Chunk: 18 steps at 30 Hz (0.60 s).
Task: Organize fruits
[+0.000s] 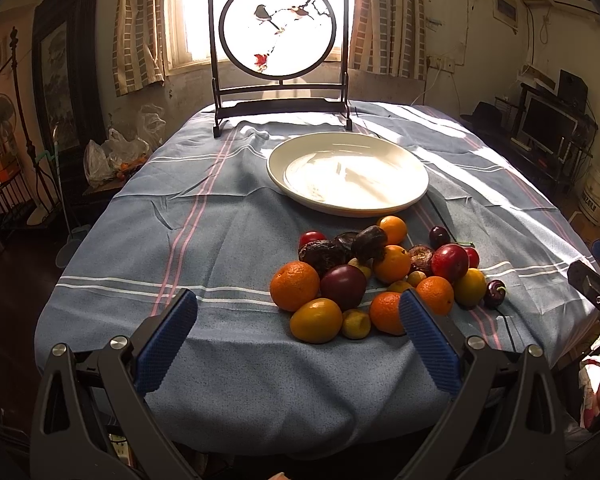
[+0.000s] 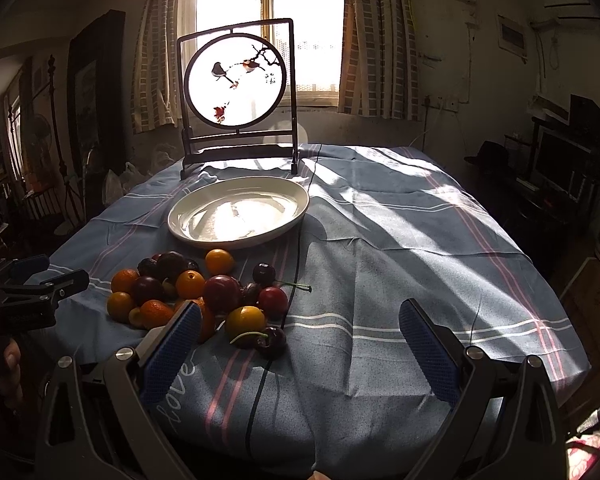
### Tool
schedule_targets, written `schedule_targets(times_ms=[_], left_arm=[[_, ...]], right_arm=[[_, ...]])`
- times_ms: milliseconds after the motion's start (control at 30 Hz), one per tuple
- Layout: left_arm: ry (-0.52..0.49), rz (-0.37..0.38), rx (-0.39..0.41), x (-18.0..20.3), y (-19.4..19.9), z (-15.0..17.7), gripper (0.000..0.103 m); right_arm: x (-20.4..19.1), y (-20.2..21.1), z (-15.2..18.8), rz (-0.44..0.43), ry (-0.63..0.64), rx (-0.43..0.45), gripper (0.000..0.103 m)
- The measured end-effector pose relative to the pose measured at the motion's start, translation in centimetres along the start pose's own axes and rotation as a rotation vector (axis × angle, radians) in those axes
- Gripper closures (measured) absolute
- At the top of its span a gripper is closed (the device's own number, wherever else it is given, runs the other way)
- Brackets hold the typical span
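Note:
A pile of fruit (image 1: 380, 276) lies on the blue striped tablecloth: oranges, red and dark plums, small yellow fruits, cherries and dark wrinkled pieces. It also shows in the right wrist view (image 2: 204, 300). Behind it sits an empty white plate (image 1: 348, 172), also in the right wrist view (image 2: 240, 212). My left gripper (image 1: 298, 312) is open and empty, low over the near table edge, just in front of the pile. My right gripper (image 2: 300, 324) is open and empty, to the right of the pile, with its left finger beside the nearest fruits.
A dark wooden stand with a round bird painting (image 1: 278, 28) stands at the table's far edge before a bright window. The tablecloth (image 2: 420, 248) is bare to the right of the fruit. Plastic bags (image 1: 112, 156) sit on a low stand at left.

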<state>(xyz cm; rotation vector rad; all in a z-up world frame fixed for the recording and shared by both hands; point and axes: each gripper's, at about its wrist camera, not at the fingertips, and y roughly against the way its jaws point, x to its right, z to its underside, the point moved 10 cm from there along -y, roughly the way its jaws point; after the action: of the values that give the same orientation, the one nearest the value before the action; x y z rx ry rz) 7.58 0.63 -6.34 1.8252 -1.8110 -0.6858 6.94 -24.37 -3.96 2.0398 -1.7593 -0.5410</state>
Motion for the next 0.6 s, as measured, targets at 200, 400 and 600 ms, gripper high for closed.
schedule_targets(times_ms=[200,400,600], left_arm=[[0.003,-0.001,-0.001,-0.27,0.1,-0.15,0.004],[0.003,-0.001,-0.003,-0.28,0.14,-0.18,0.004],[0.003,-0.001,-0.002,-0.28,0.09,-0.15,0.004]], right_arm=[[0.03,0.04,-0.02,0.001,0.001,0.002,0.004],[0.07,-0.01,-0.01,0.001,0.001,-0.001,0.004],[0.06,0.0,0.0,0.001,0.003,0.0,0.004]])
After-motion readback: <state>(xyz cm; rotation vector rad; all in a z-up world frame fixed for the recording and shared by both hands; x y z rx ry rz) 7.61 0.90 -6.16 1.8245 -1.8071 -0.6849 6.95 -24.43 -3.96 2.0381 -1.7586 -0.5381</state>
